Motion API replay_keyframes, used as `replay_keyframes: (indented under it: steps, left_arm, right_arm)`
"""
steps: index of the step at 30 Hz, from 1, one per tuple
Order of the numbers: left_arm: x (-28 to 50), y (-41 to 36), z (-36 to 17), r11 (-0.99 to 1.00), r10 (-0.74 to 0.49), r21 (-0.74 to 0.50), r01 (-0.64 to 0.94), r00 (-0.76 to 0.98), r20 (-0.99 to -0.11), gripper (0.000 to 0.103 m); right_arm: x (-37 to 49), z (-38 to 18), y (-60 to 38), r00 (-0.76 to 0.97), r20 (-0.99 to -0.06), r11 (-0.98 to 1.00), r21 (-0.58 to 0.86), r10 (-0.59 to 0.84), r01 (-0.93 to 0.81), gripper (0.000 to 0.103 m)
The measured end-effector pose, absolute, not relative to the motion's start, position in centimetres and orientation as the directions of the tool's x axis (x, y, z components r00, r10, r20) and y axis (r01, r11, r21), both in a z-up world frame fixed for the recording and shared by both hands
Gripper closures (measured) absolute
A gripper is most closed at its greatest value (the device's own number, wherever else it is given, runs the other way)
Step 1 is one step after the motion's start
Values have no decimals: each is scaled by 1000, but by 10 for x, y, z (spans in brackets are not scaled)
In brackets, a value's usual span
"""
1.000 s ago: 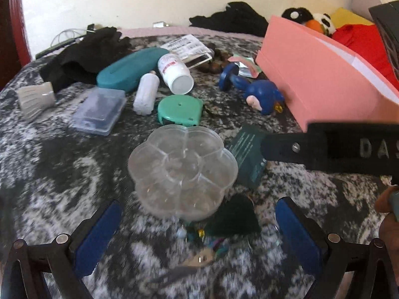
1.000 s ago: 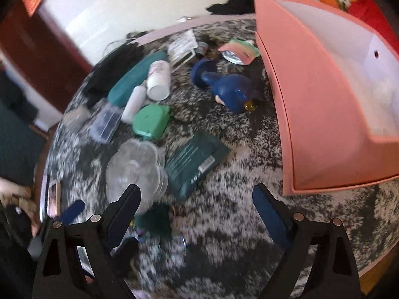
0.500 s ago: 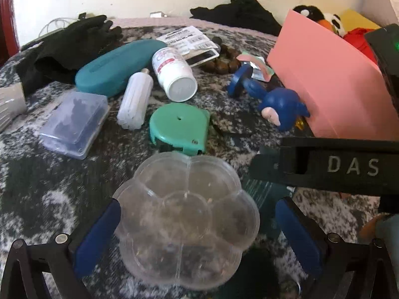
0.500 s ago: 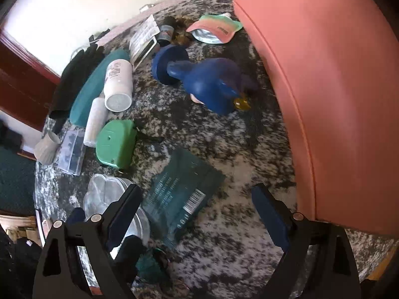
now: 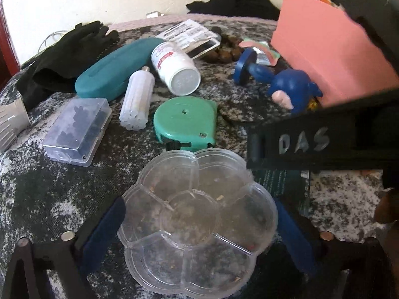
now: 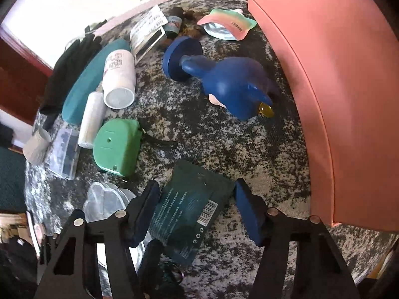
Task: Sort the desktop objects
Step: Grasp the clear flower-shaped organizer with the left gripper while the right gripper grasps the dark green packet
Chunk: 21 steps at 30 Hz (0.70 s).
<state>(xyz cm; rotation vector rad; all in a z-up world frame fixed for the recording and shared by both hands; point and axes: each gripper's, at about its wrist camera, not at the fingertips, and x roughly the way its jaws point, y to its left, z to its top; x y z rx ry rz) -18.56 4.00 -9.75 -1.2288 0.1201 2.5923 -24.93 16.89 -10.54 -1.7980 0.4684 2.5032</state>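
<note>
Your left gripper (image 5: 198,220) is spread wide around the clear flower-shaped organiser (image 5: 197,221), its pads beside the rim though contact is unclear; your right gripper (image 6: 197,209) is likewise parted, straddling the dark green packet (image 6: 192,208) lying flat on the speckled worktop (image 6: 224,144). Green tape measure (image 6: 116,147) sits just beyond; the pink box (image 6: 336,87) stands right.
</note>
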Motion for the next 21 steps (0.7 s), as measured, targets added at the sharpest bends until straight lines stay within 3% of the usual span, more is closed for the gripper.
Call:
replay_keyframes:
  steps: [1,2,5,14,21]
  left_arm:
    - [-184,41,-95,-957,216,-43,-286,-606,-765,20]
    - [-182,43,-92,-954,225,-45,-296,-610,-760,31]
    - [-174,47,-81,-948,234,-34,-316,-621,-748,52]
    - [-170,24,-77,-970,180,-27,-242,-635,-751,52]
    - [-179,25,-88,-967,85,100,-235,-662,-744,50]
  right_arm:
    - [-248,-104,170,-335,-928,-952,238,-165,-191,65]
    - [-247,-104,170,-336,-925,-950,249,-176,-189,94]
    - [-244,-101,172,-339,-917,-942,282,-208,-184,94]
    - [-226,-86,178,-357,-890,-916,362,-284,-172,94]
    - [-211,-72,181,-373,-876,-914,379,-305,-143,94]
